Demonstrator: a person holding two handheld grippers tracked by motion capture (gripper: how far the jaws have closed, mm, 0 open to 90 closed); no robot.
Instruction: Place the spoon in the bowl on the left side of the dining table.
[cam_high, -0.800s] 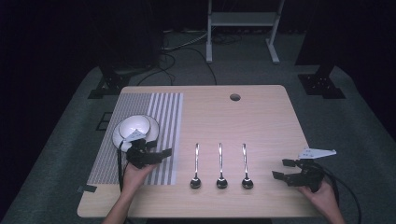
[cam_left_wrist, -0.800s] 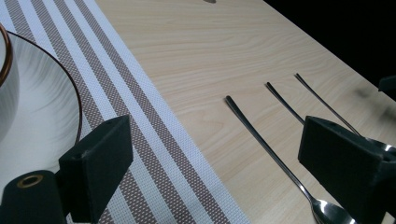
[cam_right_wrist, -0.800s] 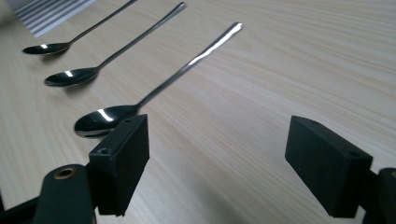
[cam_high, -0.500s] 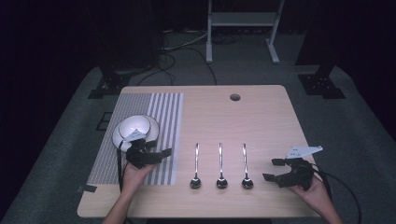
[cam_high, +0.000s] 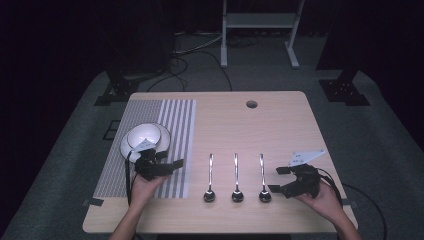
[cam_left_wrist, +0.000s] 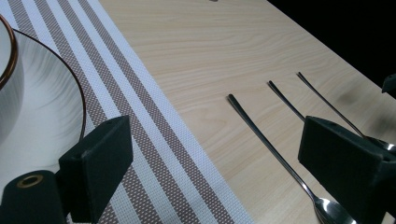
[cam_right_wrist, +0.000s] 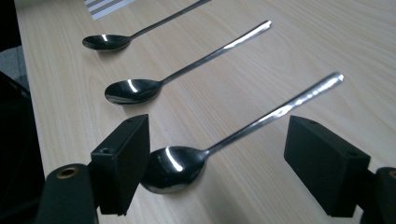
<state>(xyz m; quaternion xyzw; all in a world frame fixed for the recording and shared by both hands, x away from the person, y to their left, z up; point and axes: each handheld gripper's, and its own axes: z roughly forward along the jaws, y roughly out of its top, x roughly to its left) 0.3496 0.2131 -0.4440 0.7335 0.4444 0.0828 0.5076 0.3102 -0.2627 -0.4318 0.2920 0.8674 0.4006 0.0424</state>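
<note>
Three polished steel spoons are laid side by side on the light wooden table (cam_high: 280, 125), long axes parallel, handles pointed to the far edge, bowls toward the person. The rightmost steel spoon (cam_high: 263, 177) is framed by the right gripper (cam_high: 278, 180); its jaws are spread wide, one pad just beside the bowl, nothing grasped. The middle spoon (cam_high: 236, 178) and left spoon (cam_high: 210, 178) are apart from both grippers. The left gripper (cam_high: 172, 164) is held released over the brown-and-white striped placemat (cam_high: 177, 130), beside the white copper-rimmed plate (cam_high: 131, 147) carrying a white bowl (cam_high: 146, 134)
</note>
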